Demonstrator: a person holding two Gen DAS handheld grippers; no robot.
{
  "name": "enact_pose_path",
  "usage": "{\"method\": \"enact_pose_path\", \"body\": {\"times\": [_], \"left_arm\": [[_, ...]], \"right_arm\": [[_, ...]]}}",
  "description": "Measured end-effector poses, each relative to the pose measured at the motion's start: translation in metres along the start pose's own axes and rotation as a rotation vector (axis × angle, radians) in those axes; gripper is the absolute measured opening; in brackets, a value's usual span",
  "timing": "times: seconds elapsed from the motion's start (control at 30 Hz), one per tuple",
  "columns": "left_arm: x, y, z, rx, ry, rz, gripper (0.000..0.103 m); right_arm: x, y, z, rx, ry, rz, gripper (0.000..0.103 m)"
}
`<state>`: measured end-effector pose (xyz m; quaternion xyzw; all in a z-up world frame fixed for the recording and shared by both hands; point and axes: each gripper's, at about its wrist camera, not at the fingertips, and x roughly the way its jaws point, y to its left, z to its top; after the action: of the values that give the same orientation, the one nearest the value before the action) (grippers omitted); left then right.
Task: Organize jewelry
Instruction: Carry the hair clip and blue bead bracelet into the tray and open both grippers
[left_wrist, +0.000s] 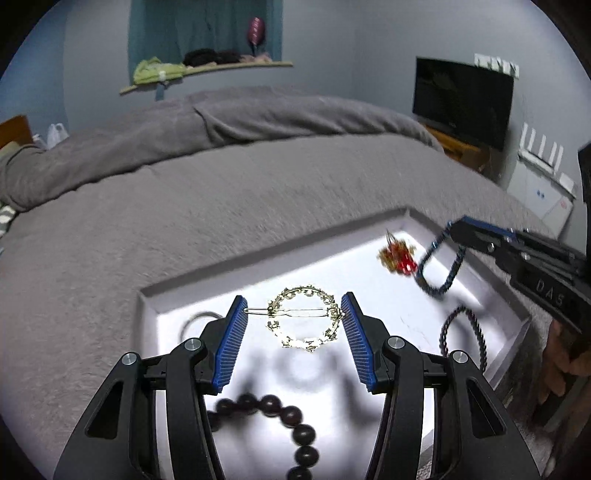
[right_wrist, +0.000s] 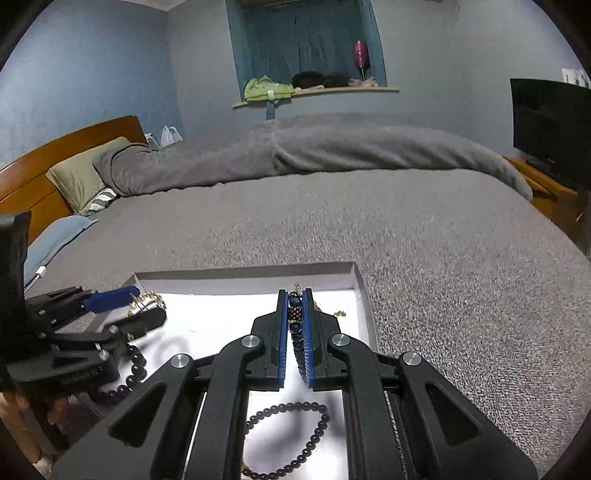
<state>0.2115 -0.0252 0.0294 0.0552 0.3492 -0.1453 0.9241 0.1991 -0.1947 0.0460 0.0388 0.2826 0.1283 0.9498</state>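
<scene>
Jewelry held in both grippers above a white tray (left_wrist: 391, 221) on the grey bed (left_wrist: 258, 192).

Left gripper (left_wrist: 293, 317) has its jaws half spread and clamped on a gold ring-shaped hair clip (left_wrist: 304, 319), whose pin spans the gap from one blue pad (left_wrist: 231, 343) to the other, the ring hanging between them over the tray. Right gripper (right_wrist: 295, 325) has its jaws nearly closed on a blue beaded bracelet (right_wrist: 295, 321), which runs along the narrow slit between the pads; in the left wrist view its loop dangles below the tips. On the tray floor lie a red-and-gold earring (left_wrist: 397, 256), a dark large-bead bracelet (left_wrist: 291, 424) and a small-bead dark bracelet (right_wrist: 288, 439).
</scene>
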Motion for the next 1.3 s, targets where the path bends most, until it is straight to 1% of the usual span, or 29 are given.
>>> {"method": "enact_pose_path", "body": {"times": [0.17, 0.33, 0.5, 0.7, 0.9, 1.0, 1.1, 1.17, 1.2, 1.23, 1.3], "left_arm": [[0.011, -0.002, -0.007, 0.023, 0.062, 0.007, 0.054], [0.012, -0.004, -0.01, 0.032, 0.075, 0.01, 0.054], [0.02, -0.006, -0.011, 0.047, 0.108, 0.007, 0.054], [0.02, -0.006, -0.013, 0.044, 0.114, 0.006, 0.054], [0.019, -0.004, -0.012, 0.033, 0.104, 0.004, 0.055], [0.017, -0.003, -0.012, 0.032, 0.095, 0.009, 0.056], [0.015, -0.004, -0.012, 0.032, 0.092, 0.014, 0.058], [0.012, -0.004, -0.012, 0.032, 0.083, 0.013, 0.06], [0.011, -0.004, -0.011, 0.032, 0.079, 0.014, 0.061], [0.009, -0.004, -0.011, 0.033, 0.073, 0.014, 0.062], [0.005, -0.005, -0.011, 0.034, 0.055, 0.019, 0.063]], "right_arm": [[0.009, -0.002, -0.004, 0.003, 0.044, -0.036, 0.007], [0.014, -0.007, -0.011, 0.0, 0.093, -0.061, 0.007], [0.012, -0.011, -0.014, 0.008, 0.098, -0.064, 0.007], [0.016, -0.016, -0.016, 0.021, 0.122, -0.06, 0.008], [0.015, -0.017, -0.016, 0.025, 0.119, -0.058, 0.009], [0.013, -0.019, -0.016, 0.035, 0.11, -0.054, 0.02], [0.009, -0.019, -0.014, 0.039, 0.093, -0.044, 0.028], [0.006, -0.018, -0.013, 0.039, 0.082, -0.044, 0.03], [0.005, -0.018, -0.013, 0.041, 0.076, -0.044, 0.033], [0.003, -0.018, -0.013, 0.043, 0.07, -0.043, 0.039], [0.001, -0.018, -0.012, 0.047, 0.059, -0.045, 0.043]]}}
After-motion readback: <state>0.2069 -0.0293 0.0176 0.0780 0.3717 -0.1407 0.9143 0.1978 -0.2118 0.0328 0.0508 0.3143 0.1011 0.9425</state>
